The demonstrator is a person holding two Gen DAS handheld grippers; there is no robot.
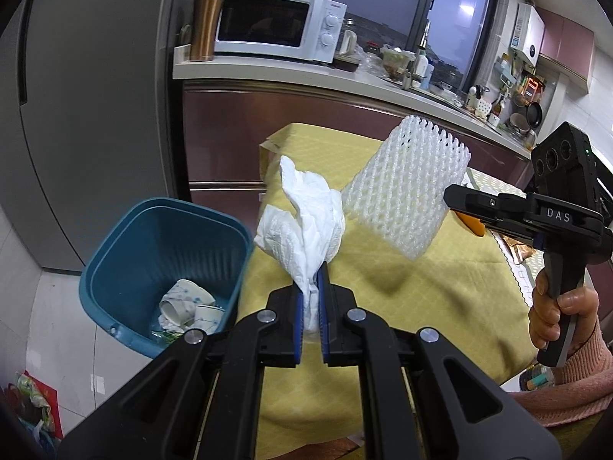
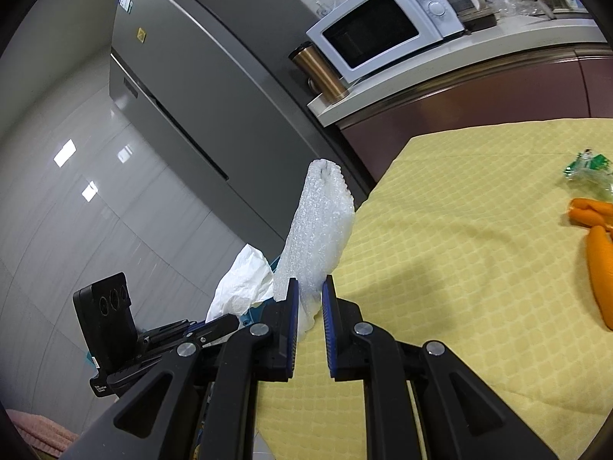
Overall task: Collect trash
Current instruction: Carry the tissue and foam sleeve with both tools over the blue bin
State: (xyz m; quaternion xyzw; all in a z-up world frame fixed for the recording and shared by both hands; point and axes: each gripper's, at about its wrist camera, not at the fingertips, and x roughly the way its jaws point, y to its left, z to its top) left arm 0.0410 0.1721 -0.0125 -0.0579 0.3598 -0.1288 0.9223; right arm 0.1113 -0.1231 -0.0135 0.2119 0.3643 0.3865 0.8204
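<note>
Carrying both pieces over the blue bin (image 1: 115, 237) before letting go looks like the way to finish this step well: the crumpled paper towel (image 1: 306, 222) hangs above the yellow tablecloth (image 1: 421, 287) near the bin's rim, the white foam fruit net (image 1: 406, 188) further in over the table. The left gripper (image 1: 311, 287) is nearly closed, pinching the towel's tail. The right gripper (image 2: 309, 295) is likewise almost shut, clamping the net's lower end. Paper cups (image 1: 187, 306) already lie inside the bin.

My own pads hide the lower end of the crumpled tissue (image 1: 306, 222). The orange peel (image 2: 601, 253) runs off the frame's edge (blurred too), and the bin's (image 1: 115, 253) near corner sits behind my gripper.
</note>
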